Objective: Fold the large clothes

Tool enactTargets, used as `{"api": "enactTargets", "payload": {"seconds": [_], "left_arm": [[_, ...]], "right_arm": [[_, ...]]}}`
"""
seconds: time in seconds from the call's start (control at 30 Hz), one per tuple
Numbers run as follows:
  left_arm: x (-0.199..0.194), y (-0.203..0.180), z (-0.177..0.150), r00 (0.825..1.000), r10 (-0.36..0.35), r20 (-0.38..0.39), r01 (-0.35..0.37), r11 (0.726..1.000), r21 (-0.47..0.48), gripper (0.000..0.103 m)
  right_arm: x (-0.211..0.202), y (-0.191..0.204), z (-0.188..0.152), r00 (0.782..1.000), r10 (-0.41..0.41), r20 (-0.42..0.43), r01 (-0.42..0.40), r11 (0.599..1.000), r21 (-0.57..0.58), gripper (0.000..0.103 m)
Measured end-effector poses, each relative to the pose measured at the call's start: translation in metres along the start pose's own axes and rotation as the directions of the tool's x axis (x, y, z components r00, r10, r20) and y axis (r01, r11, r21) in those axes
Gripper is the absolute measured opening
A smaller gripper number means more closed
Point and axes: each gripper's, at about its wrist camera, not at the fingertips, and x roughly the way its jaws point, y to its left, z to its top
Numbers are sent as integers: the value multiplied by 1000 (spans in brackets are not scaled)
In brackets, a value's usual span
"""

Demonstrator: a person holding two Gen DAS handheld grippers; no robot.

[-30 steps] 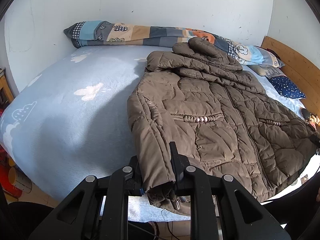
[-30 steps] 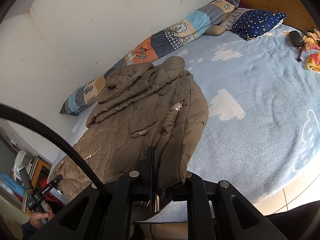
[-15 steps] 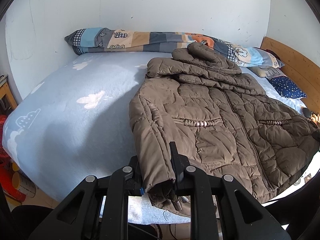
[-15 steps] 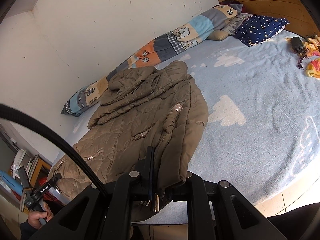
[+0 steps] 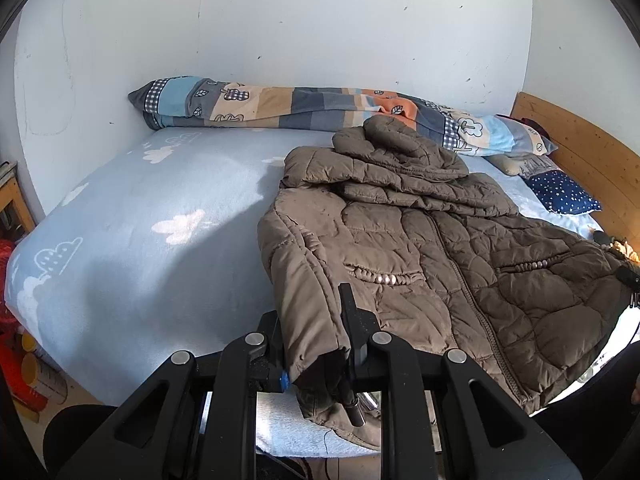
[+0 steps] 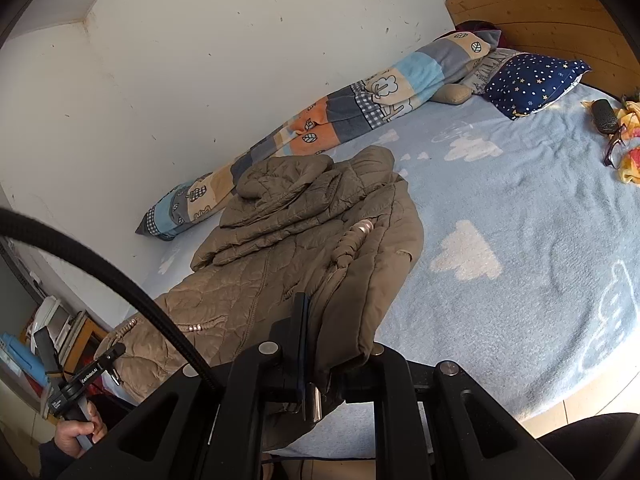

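The bed (image 5: 120, 240) fills most of what I see, spread with a pale blue blanket (image 6: 520, 220) printed with white clouds, and it is pushed against a white wall (image 5: 320, 20) with a wooden headboard (image 6: 540, 8) at one end. Along the wall lies a long rolled patchwork quilt (image 5: 280, 106), and near the headboard sits a navy star pillow (image 6: 532, 80). The brown padded jacket (image 5: 420, 232) lies front up and zipped on the bed, its hood bunched at the far end just in front of the quilt, its hem hanging at the near edge toward me. I hold it by the two bottom corners: my left hand-held gripper (image 5: 316, 344) is clamped on the hem corner at the jacket's left edge, fabric pinched between the fingers and a fold drooping below them over the bed's edge. My right hand-held gripper (image 6: 336, 344) is closed on the opposite hem corner, where the side panel is lifted and folded over toward the jacket's middle. In the right wrist view my left hand (image 6: 76, 434) shows low at the left, wrapped around its handle. At the far right of the bed lie a dark case (image 6: 604, 116), glasses (image 6: 616, 150) beside it, and a yellow cloth (image 6: 630, 160).
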Motion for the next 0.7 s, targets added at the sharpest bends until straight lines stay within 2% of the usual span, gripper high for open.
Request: {"api": "enactTargets", "payload": {"seconds": [0.43, 0.7], "left_arm": [[1, -1, 20, 1000, -17, 15, 18, 1000, -20, 18], [0, 7, 27, 1000, -3, 24, 4, 1000, -29, 18]], "right_arm": [[-3, 3, 15, 999, 45, 28, -46, 998, 30, 12], [3, 19, 34, 998, 46, 42, -44, 998, -38, 12]]}}
